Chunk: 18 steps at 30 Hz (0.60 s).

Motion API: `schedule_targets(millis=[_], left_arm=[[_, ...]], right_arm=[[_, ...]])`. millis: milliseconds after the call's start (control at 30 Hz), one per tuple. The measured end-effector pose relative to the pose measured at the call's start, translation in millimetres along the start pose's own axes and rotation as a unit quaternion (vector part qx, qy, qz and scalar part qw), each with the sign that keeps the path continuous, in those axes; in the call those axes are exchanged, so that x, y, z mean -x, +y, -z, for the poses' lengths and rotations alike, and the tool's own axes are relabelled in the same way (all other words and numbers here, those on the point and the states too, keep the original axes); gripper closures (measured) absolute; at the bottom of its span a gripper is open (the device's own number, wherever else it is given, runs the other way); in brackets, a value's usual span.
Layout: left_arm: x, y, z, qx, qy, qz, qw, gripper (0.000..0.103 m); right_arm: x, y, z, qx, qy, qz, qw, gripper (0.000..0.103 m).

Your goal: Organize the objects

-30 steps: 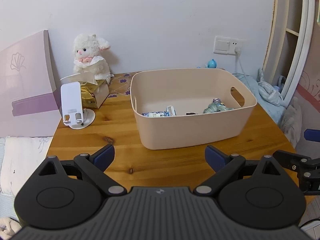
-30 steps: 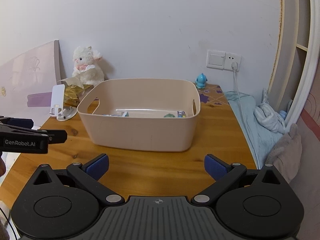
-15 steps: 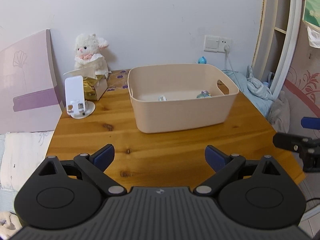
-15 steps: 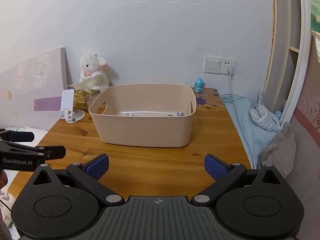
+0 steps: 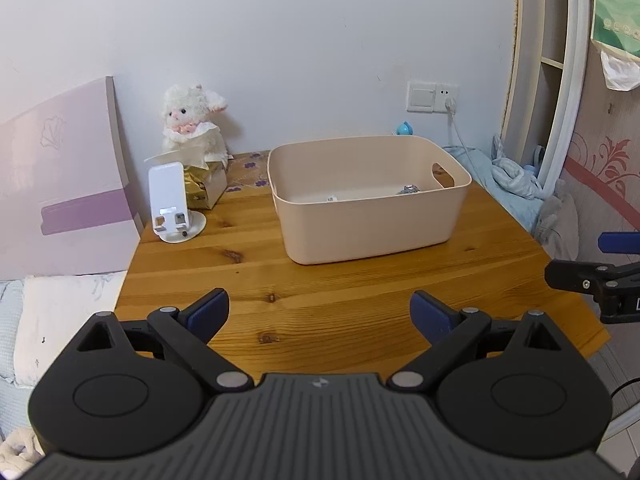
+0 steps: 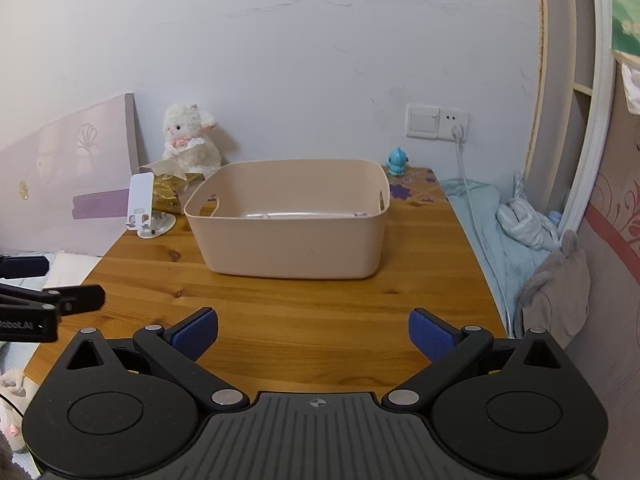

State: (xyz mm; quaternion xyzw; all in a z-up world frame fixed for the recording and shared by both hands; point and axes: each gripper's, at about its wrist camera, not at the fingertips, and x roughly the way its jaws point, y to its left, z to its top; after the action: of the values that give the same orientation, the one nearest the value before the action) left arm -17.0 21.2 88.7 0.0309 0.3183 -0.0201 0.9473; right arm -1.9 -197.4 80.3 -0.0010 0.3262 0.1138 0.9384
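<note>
A beige plastic bin [image 5: 372, 216] stands on the wooden table [image 5: 320, 300]; it also shows in the right wrist view [image 6: 292, 244]. Small packets [image 5: 408, 189] lie on its bottom, mostly hidden by its walls. My left gripper [image 5: 319, 314] is open and empty, held over the table's near edge, well short of the bin. My right gripper [image 6: 313, 334] is open and empty, also back from the bin. The right gripper shows at the right edge of the left wrist view [image 5: 600, 280], the left gripper at the left edge of the right wrist view [image 6: 44, 304].
A white phone stand [image 5: 172, 204], a gold tissue box [image 5: 202, 186] and a white plush lamb [image 5: 192, 124] sit at the table's back left. A small blue figurine [image 6: 397, 161] stands at the back right. A lilac headboard [image 5: 60, 184] is left, bedding [image 6: 516, 232] right.
Both grippers have pulled back and up from the bin, which now looks smaller and farther. Both stay open and empty.
</note>
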Motion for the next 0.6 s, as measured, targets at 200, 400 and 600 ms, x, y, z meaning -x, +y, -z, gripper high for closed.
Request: schedule_targets(millis=[200,400,600], left_arm=[[2,2,1,0.000,0.002,0.001,1.0000,0.005],[1,3,1,0.001,0.003,0.002,1.0000,0.005],[-12,6,1,0.003,0.022,0.011,0.9997,0.005]], right_arm=[[5,-5,3,-0.007,-0.002,0.007,1.000,0.000],[6,-3,4,-0.006,-0.002,0.010,1.000,0.000],[0,-3,2,-0.009,0.003,0.008,1.000,0.000]])
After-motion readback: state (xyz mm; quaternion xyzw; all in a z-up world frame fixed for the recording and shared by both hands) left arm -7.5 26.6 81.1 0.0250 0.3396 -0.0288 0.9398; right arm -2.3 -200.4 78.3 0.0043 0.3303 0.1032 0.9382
